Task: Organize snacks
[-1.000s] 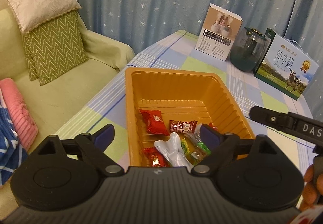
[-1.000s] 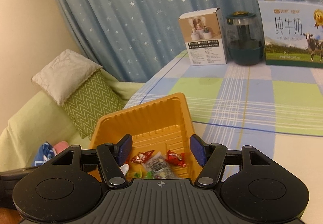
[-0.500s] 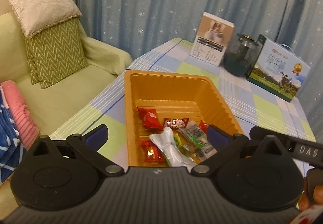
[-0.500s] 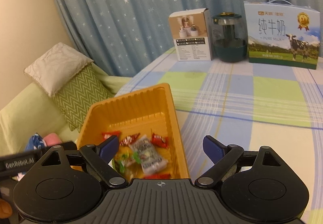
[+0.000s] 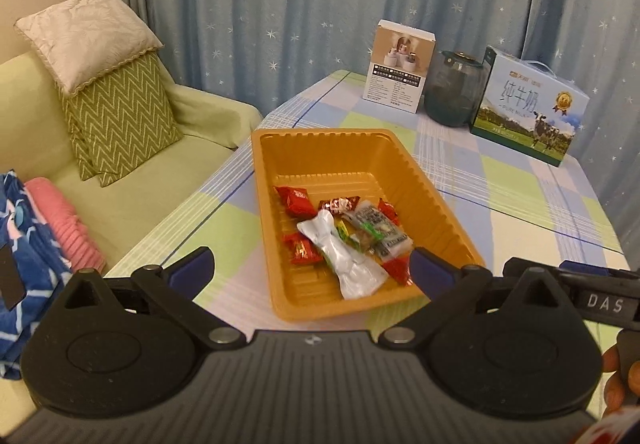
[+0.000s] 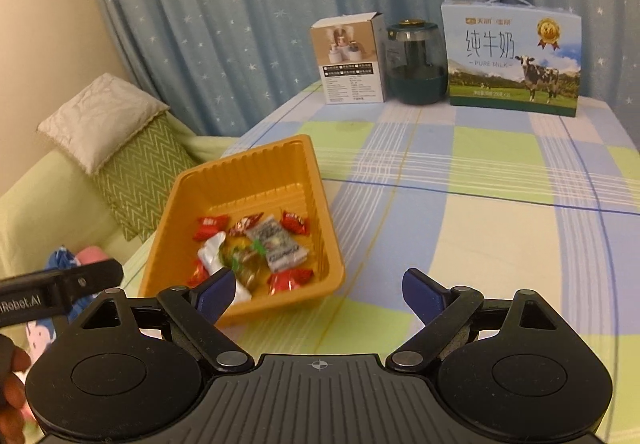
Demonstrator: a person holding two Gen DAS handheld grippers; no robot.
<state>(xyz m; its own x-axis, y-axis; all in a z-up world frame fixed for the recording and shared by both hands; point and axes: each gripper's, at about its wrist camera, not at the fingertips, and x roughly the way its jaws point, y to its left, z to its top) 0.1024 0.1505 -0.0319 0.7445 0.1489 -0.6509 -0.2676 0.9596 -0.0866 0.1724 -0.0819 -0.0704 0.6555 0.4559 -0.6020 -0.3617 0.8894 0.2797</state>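
Note:
An orange plastic tray (image 5: 332,147) (image 6: 244,167) sits on the checked tablecloth near the table's left edge. Inside lie several wrapped snacks: red candies (image 5: 296,199) (image 6: 294,222), a white packet (image 5: 340,252) (image 6: 212,252) and a grey-green packet (image 5: 380,228) (image 6: 276,244). My left gripper (image 5: 310,270) stands open above the tray's near end, with nothing between its blue pads. To the right of the tray my right gripper (image 6: 316,286) is open too and holds nothing; its left fingertip overlaps the tray's near corner in the right wrist view.
At the table's far end stand a white product box (image 5: 400,67) (image 6: 348,59), a dark glass jar (image 5: 454,89) (image 6: 416,63) and a milk carton box (image 5: 528,107) (image 6: 512,59). A green sofa with cushions (image 5: 116,111) (image 6: 132,163) lies left of the table. Star-patterned curtains hang behind.
Both grippers have drawn back from the tray and risen slightly, so more of the tray shows. Their jaws have spread wider, the right one markedly.

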